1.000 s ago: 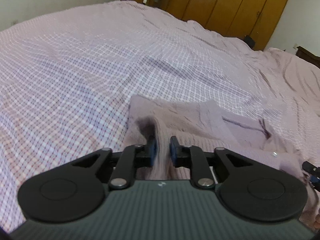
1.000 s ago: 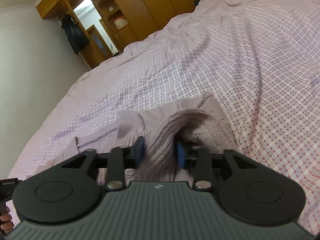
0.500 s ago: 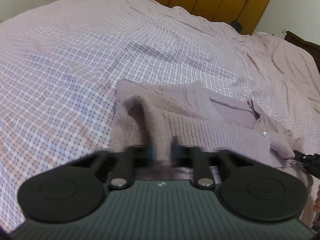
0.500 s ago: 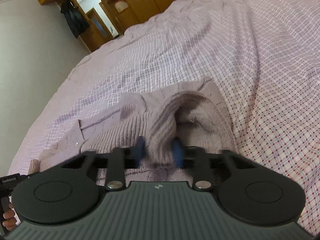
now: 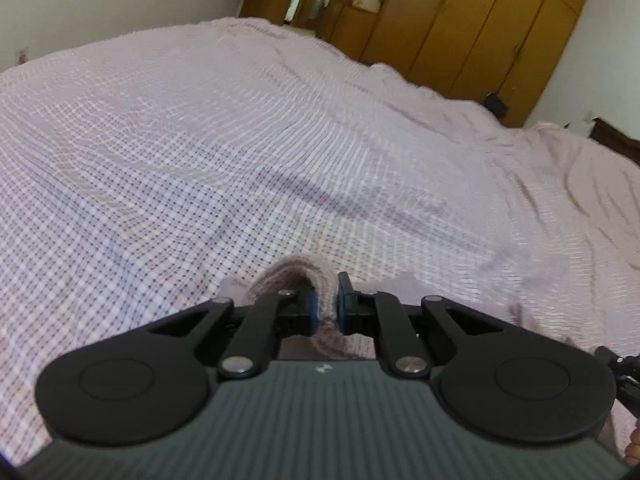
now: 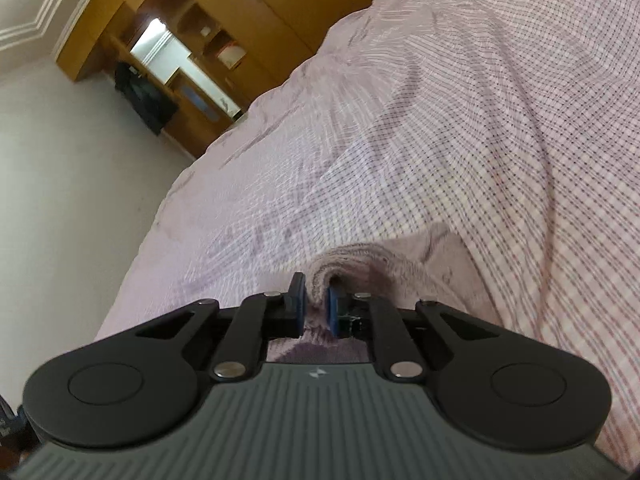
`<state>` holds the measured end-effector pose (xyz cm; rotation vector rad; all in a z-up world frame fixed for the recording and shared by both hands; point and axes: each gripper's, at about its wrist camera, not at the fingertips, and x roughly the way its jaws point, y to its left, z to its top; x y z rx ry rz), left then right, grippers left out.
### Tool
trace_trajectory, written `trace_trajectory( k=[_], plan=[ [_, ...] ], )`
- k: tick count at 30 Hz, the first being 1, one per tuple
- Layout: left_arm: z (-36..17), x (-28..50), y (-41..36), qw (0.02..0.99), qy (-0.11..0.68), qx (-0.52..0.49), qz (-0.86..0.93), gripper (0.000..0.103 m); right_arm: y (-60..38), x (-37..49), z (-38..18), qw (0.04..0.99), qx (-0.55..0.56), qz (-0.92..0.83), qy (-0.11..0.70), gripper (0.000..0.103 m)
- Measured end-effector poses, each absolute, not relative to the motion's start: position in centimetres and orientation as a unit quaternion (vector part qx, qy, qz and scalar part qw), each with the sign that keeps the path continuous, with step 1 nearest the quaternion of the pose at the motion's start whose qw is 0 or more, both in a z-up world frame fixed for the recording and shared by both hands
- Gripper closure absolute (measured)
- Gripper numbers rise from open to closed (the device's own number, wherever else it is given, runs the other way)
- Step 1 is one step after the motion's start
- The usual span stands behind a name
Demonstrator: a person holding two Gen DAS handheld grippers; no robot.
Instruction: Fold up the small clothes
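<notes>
A small mauve knitted sweater (image 5: pixel 294 274) is pinched at its edge by both grippers and lifted off the checked bedspread (image 5: pixel 240 152). My left gripper (image 5: pixel 326 306) is shut on a bunched fold of it. My right gripper (image 6: pixel 316 300) is shut on another fold of the same sweater (image 6: pixel 352 264). Most of the garment hangs below the grippers and is hidden behind their bodies; a bit shows to the right in the left wrist view (image 5: pixel 516 308).
The wide bed with its pink checked cover (image 6: pixel 480 140) fills both views. Wooden wardrobes (image 5: pixel 460 20) stand beyond the far edge. A white wall (image 6: pixel 72 184) runs along the bed's left side. The other gripper's tip shows at the edge (image 5: pixel 618 366).
Both grippers have risen and tilted up with the sweater held; it lay spread on the bed before and now hangs bunched, mostly out of sight below.
</notes>
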<state>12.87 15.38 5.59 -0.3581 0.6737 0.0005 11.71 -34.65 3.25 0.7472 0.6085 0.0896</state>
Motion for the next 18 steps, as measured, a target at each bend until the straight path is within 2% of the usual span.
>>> trace_trajectory(
  k=[5, 6, 11, 14, 18],
  plan=[
    [4.1, 13.8, 15.4, 0.926, 0.337, -0.171, 0.006, 0.089, -34.5, 14.0, 1.5, 0.88, 0.366, 0.026, 0.303, 0.089],
    [4.0, 14.0, 15.6, 0.925, 0.338, -0.175, 0.003, 0.089, -34.5, 14.2, 1.3, 0.88, 0.366, 0.025, 0.301, 0.087],
    [4.9, 13.1, 16.6, 0.926, 0.325, -0.192, 0.003, 0.056, -34.6, 14.1, 1.6, 0.891, 0.362, 0.023, 0.274, 0.053],
    [5.6, 11.9, 16.9, 0.93, 0.319, -0.181, 0.013, 0.052, -34.6, 13.4, 2.2, 0.903, 0.342, 0.015, 0.262, 0.042],
    [5.8, 10.4, 17.0, 0.926, 0.346, -0.149, 0.035, 0.052, -34.9, 12.4, 2.8, 0.912, 0.317, 0.007, 0.26, 0.041]
  ],
)
